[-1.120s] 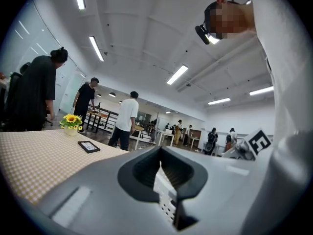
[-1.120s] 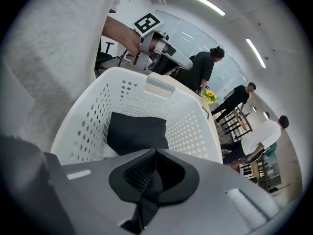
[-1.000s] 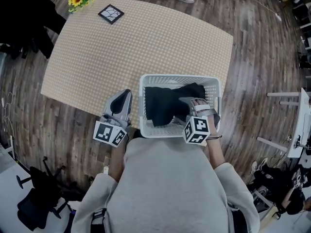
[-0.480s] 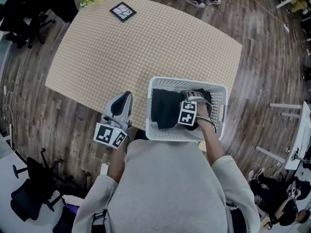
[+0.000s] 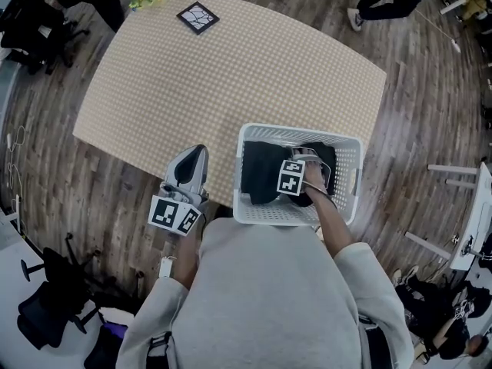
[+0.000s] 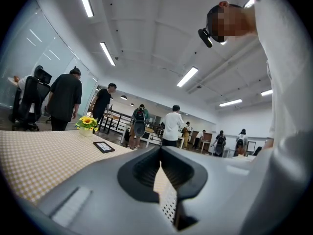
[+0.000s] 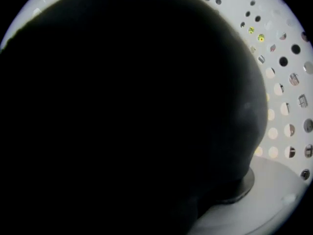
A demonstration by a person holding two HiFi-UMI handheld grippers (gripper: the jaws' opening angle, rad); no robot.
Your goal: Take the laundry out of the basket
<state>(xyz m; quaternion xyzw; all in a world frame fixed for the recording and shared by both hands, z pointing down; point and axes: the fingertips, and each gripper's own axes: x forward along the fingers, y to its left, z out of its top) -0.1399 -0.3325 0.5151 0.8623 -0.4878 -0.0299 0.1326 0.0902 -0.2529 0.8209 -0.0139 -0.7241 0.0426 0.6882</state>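
Table (image 5: 231, 68) edge, basket (image 5: 350, 177): right gripper (image 5: 314, 162) plunged inside since a second ago, jaws just swung wide, black laundry (image 5: 261, 171) between, unpinched. Left gripper (image 5: 198, 151) pressed shut, empty, beside basket. Grab likely next.

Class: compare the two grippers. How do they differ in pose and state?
Left gripper points level outside the basket; right gripper points down into it. Left jaws are together, empty; right jaws have just been opening, dark laundry crowding them. Both carry marker cubes.
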